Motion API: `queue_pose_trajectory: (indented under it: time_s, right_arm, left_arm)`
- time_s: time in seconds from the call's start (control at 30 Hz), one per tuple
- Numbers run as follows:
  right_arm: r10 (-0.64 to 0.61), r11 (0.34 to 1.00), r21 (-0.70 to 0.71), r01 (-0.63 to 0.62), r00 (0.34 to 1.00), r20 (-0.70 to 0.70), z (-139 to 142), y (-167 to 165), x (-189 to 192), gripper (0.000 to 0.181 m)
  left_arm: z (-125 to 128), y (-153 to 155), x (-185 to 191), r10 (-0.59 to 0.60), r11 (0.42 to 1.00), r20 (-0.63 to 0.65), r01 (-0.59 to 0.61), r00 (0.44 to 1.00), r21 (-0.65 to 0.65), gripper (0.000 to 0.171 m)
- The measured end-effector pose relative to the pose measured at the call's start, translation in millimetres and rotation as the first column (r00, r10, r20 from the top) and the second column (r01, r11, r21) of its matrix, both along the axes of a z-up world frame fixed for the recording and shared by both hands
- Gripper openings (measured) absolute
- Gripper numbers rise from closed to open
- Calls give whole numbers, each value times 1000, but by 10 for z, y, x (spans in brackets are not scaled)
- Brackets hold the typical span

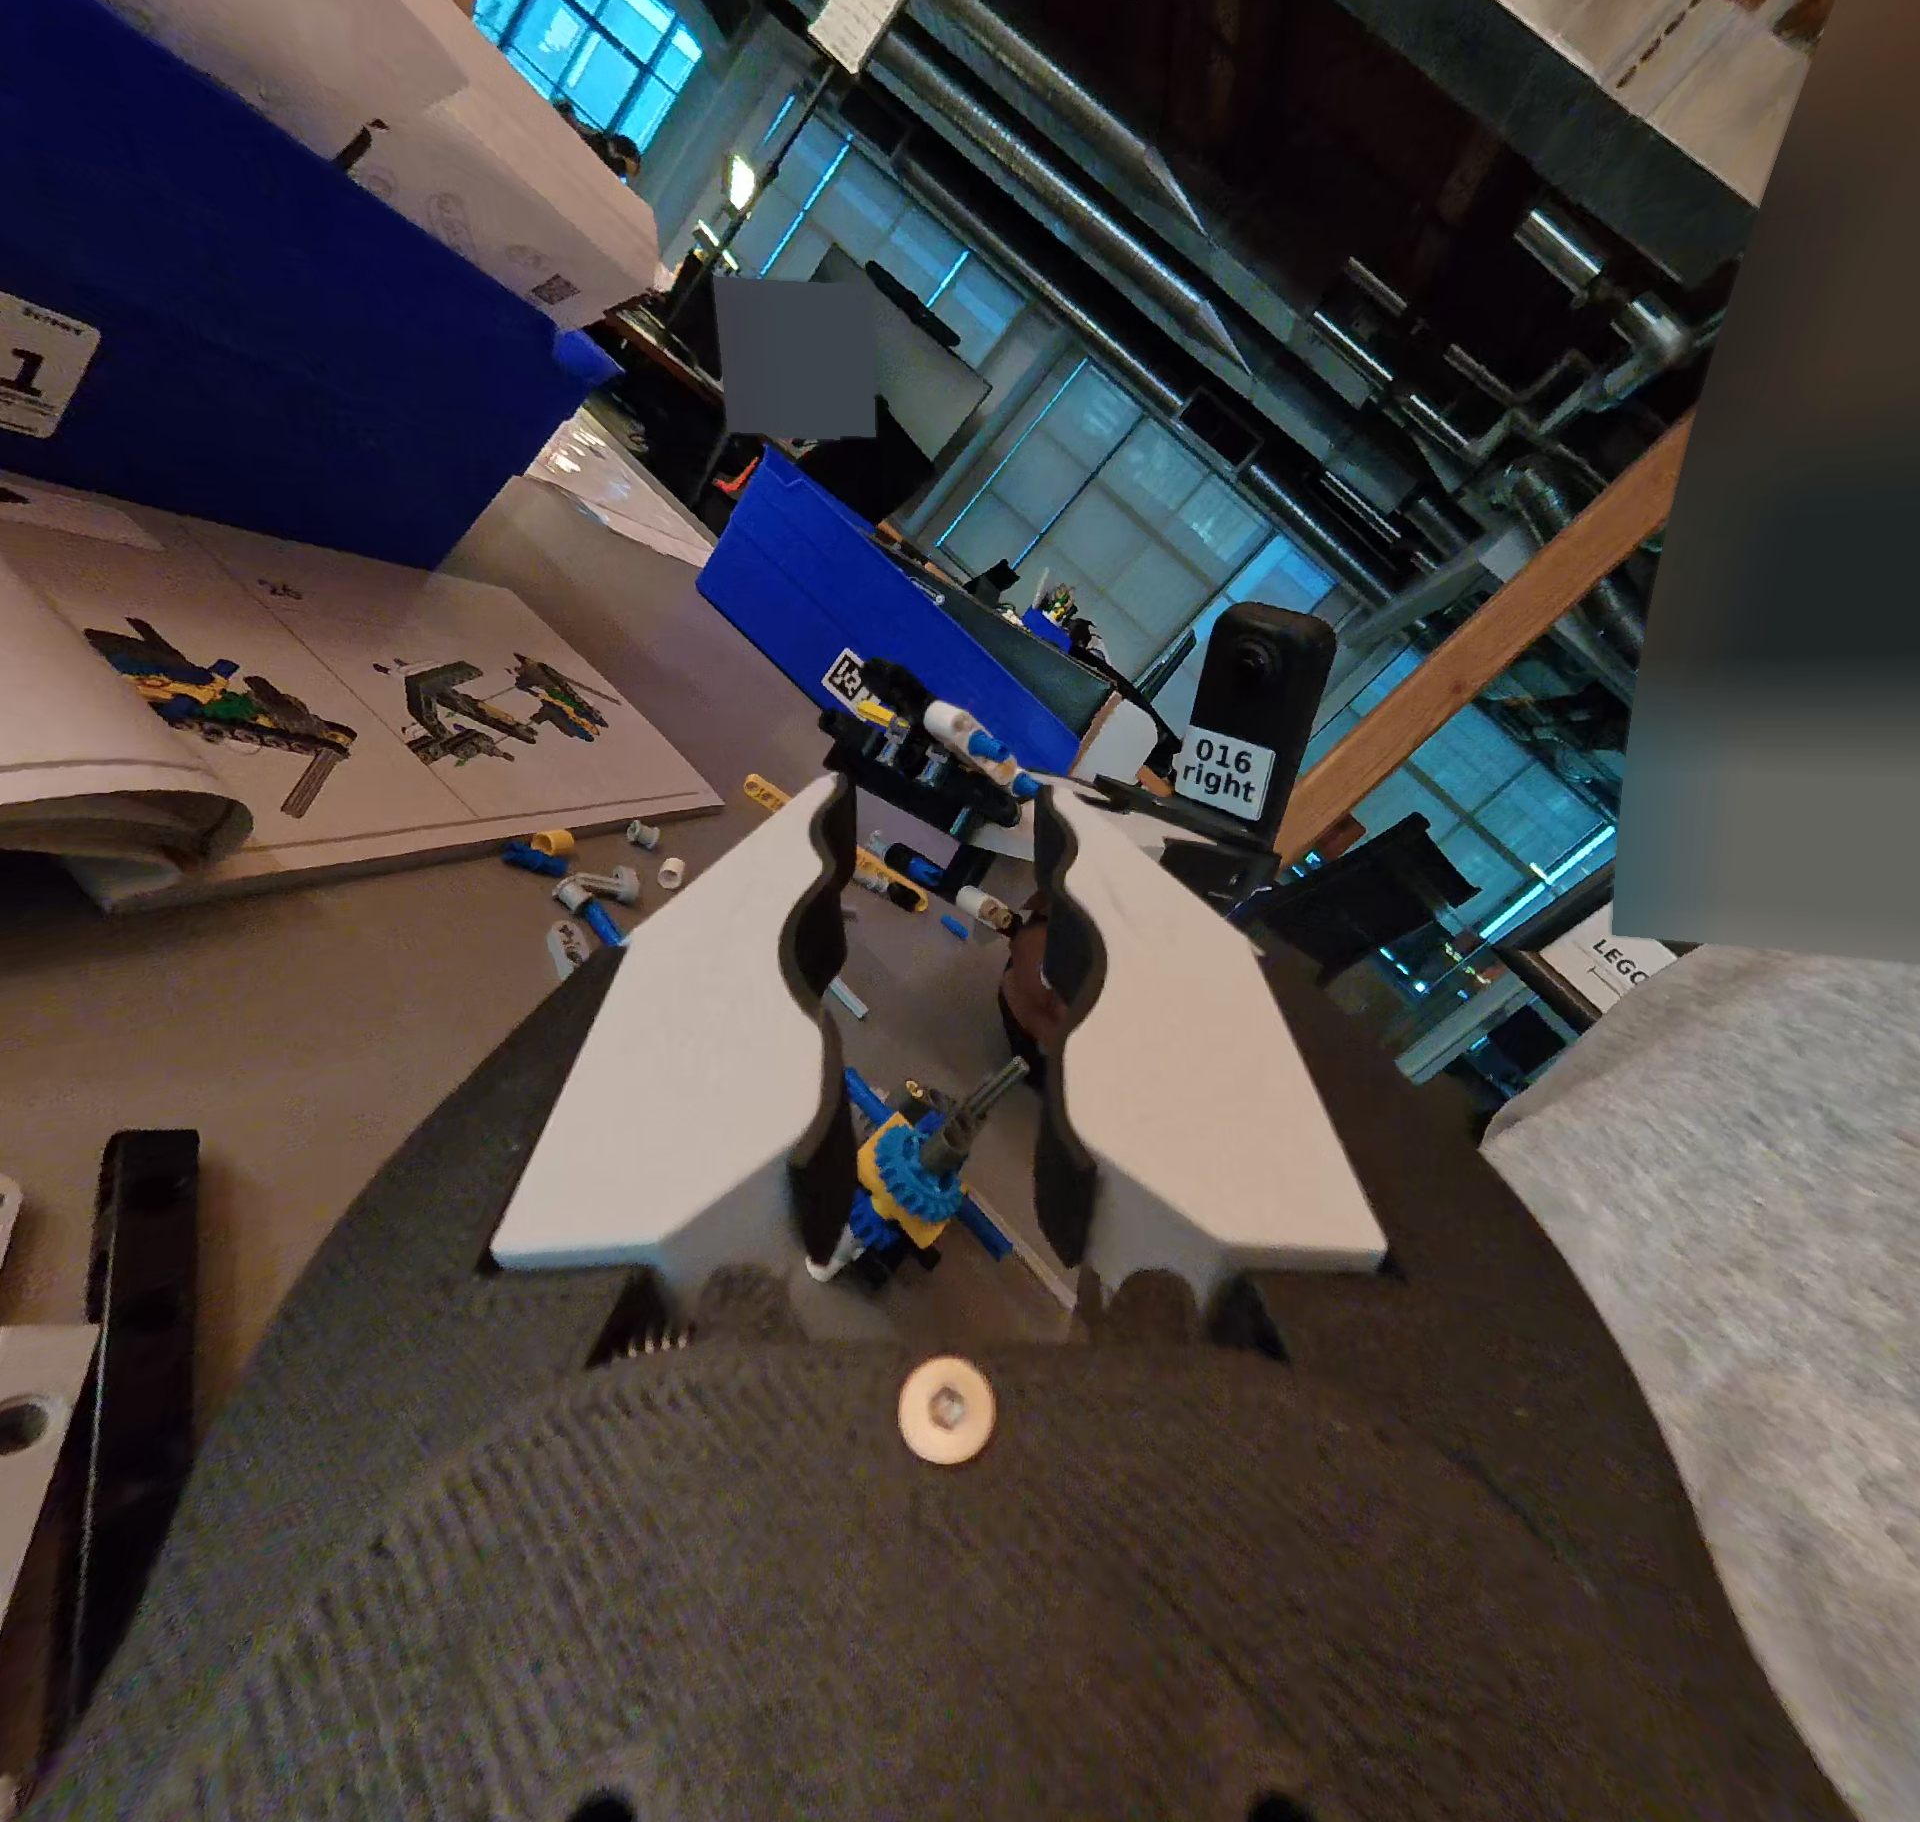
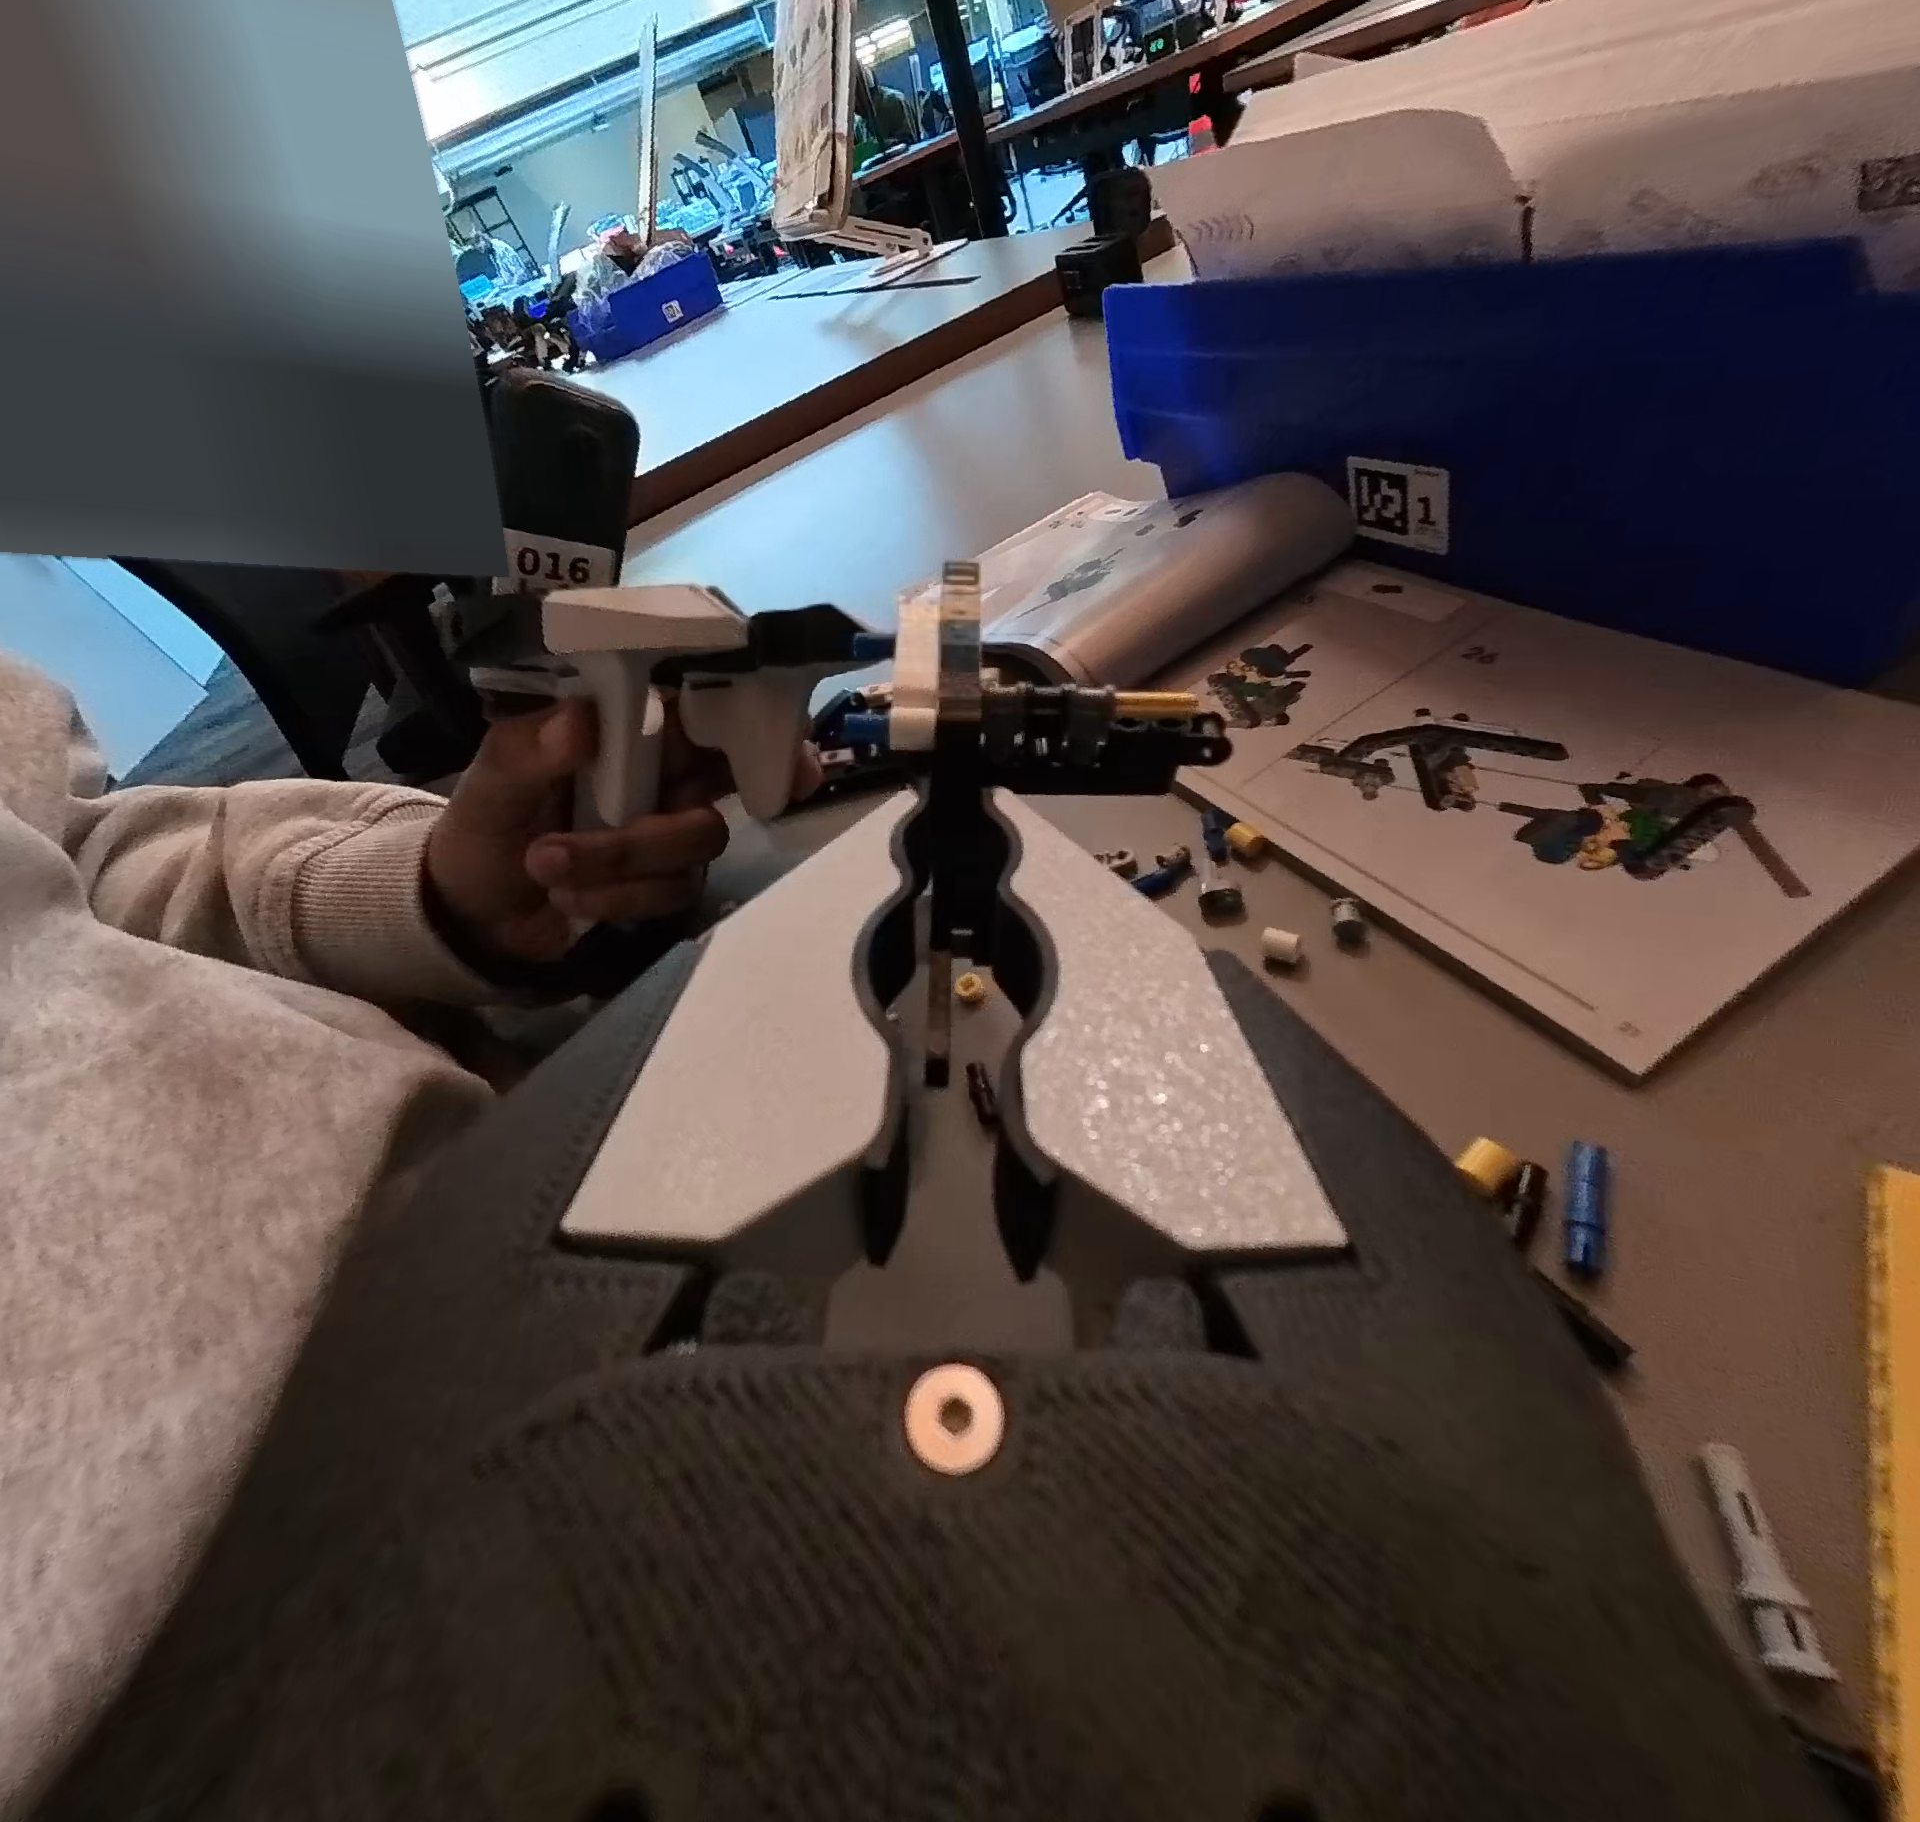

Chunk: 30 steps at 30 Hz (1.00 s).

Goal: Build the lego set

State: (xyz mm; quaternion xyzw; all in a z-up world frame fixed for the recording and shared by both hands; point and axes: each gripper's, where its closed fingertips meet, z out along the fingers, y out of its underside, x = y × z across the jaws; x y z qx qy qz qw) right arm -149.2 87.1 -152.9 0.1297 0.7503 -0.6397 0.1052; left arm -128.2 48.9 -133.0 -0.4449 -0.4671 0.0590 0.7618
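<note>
We cannot see clearly where our left gripper (image 1: 940, 806) meets the lego assembly (image 1: 930, 744): in the left wrist view its fingers stand apart with a wide gap, and the black frame sits just past the tips, so whether they touch it is hard to tell. In the right wrist view the left gripper (image 2: 831, 671) reaches the assembly from the side, but the contact is hidden behind white parts. Large grey patches cover part of each picture.

Our right gripper (image 2: 951, 796) has its fingers nearly closed on a black piece that hangs under the lego assembly (image 2: 1039, 718), and so we hold it up above the table (image 2: 1714, 1097).

The table is grey-brown and stands in a big workshop with windows, pipes on the ceiling and more long tables behind.

An open instruction booklet (image 2: 1558, 796) lies on the table in front of a blue bin (image 2: 1558, 442) with white boxes in it. Loose small pieces (image 2: 1288, 944) in blue, yellow, white and grey lie between the booklet and our grippers. A small build with a blue gear (image 1: 909, 1164) lies on the table under the left fingers. A yellow strip at the right edge of the right wrist view is cut off.
</note>
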Motion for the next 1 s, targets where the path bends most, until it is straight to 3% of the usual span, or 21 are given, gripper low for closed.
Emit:
queue_pose_trajectory:
  time_s: [0.2, 0.33, 0.53, 0.7, 0.9, 1.0]
  right_arm:
    - [-29, 999, -18, 29, 999, -41, 46, -62, -1, 6]
    - [-20, 985, -169, 27, 999, 40, 335, -154, 105, 6]
    - [72, 954, -300, -15, 981, 179, 518, -231, 286, 6]
    - [64, 947, -319, 14, 970, 233, 519, -227, 264, 5]
    - [-141, 953, -229, 198, 960, 243, 392, -237, 37, 5]
    - [-120, 961, -205, 183, 951, 284, 354, -304, 119, 5]
  left_arm:
    - [-58, 41, -32, 0, 999, 34, 2, 999, -39, 24]
    - [-92, 81, -46, -5, 997, 53, 9, 999, -73, 25]
    - [36, 69, 41, 31, 989, -67, -40, 997, -144, 28]
    - [60, 135, 75, 47, 935, -147, -95, 988, -341, 30]
    - [79, 179, 104, 83, 868, -219, -178, 972, -463, 52]
    - [38, 215, 95, 92, 812, -236, -210, 967, -544, 64]
